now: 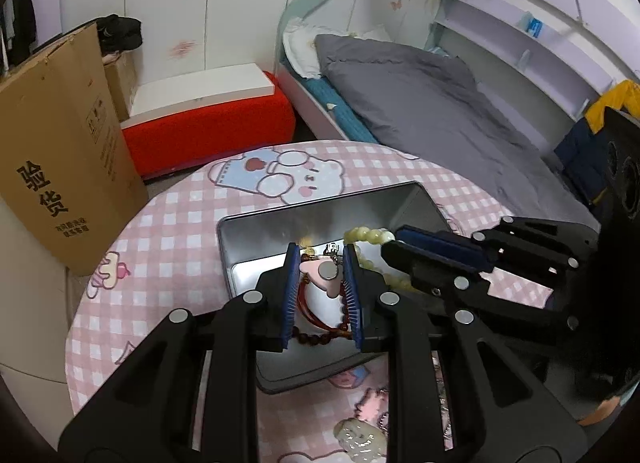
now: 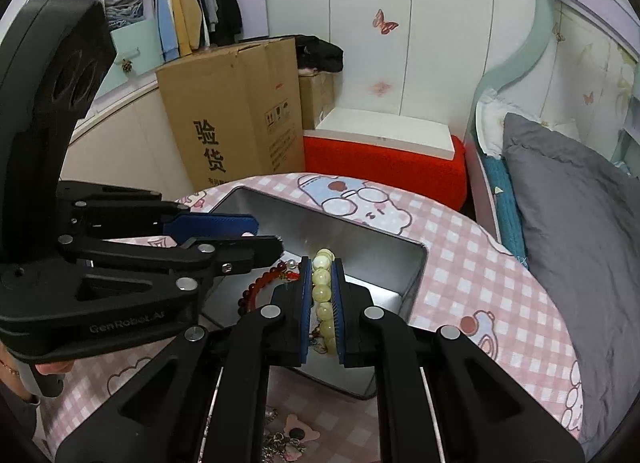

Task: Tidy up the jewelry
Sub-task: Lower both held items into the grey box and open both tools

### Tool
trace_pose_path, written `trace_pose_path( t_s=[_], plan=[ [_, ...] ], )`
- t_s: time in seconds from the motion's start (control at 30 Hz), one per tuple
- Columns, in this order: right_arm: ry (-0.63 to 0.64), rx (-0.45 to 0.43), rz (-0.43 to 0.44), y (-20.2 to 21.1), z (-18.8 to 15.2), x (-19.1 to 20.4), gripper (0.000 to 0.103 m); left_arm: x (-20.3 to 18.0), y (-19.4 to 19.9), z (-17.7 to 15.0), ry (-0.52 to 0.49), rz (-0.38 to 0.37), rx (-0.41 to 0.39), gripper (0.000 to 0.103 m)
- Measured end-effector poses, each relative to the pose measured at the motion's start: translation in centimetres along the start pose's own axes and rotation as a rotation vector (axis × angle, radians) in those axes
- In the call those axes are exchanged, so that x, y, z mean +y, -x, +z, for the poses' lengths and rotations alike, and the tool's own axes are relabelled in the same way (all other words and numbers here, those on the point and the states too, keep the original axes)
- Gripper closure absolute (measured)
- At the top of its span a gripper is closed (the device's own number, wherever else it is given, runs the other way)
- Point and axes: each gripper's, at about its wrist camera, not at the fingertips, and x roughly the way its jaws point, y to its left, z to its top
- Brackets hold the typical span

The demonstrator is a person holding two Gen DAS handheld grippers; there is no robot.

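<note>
A silver metal tin (image 1: pixel 320 209) (image 2: pixel 400 259) stands open on the pink checked round table. My left gripper (image 1: pixel 321 259) is over the tin, shut on a pink heart-shaped charm (image 1: pixel 322 277) with a round metal disc. A dark red bead bracelet (image 1: pixel 320 337) (image 2: pixel 256 291) lies in the tin below it. My right gripper (image 2: pixel 322 263) is shut on a pale yellow-green bead bracelet (image 2: pixel 322 283) over the tin; its beads also show in the left wrist view (image 1: pixel 366 234) beside the right gripper (image 1: pixel 394 243).
More jewelry lies on the table (image 1: pixel 168 215) near the front edge: a pale jade pendant (image 1: pixel 360 441) and pink charms with chains (image 2: pixel 290 439). A cardboard box (image 2: pixel 236 111), a red stool (image 2: pixel 384 167) and a bed with grey bedding (image 1: pixel 420 103) surround the table.
</note>
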Motion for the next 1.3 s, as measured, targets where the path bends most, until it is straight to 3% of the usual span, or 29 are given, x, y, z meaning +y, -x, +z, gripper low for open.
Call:
trace_pose_path(
  t_s=[0.23,0.33,0.73,0.87,0.93,0.97,1.0,1.3],
  plan=[
    [-0.026,0.012,0.043,-0.1,0.2,-0.3,0.094,0.2,-0.5,0.0,0.004,-0.006,0.015,0.081],
    [-0.039,0.004,0.056,0.3,0.4,-0.3,0.087,0.1,-0.8,-0.1,0.001,-0.005,0.022,0.081],
    [-0.091,-0.062,0.014,3.7,-0.1,-1.8,0.073,-1.3,-2.5,0.1,-0.053,0.036,0.083,0.08],
    [-0.104,-0.07,0.013,4.4,-0.5,-2.1,0.071,-1.1,-1.9,-0.2,-0.031,0.012,0.092,0.08],
    [-0.111,-0.072,0.017,4.5,-0.6,-2.1,0.071,-1.1,-1.3,-0.3,-0.029,0.017,0.083,0.071],
    [-0.113,-0.074,0.017,4.6,-0.7,-2.1,0.07,-1.2,-1.0,-0.3,-0.026,0.022,0.075,0.049],
    [-0.115,-0.076,0.016,4.9,-0.8,-1.9,0.07,-1.2,-0.2,-0.4,-0.023,0.029,0.046,0.042],
    [-0.12,-0.115,0.028,8.5,-2.4,-0.1,0.069,-2.5,6.4,-3.2,-0.058,0.086,-0.065,0.042]
  ],
)
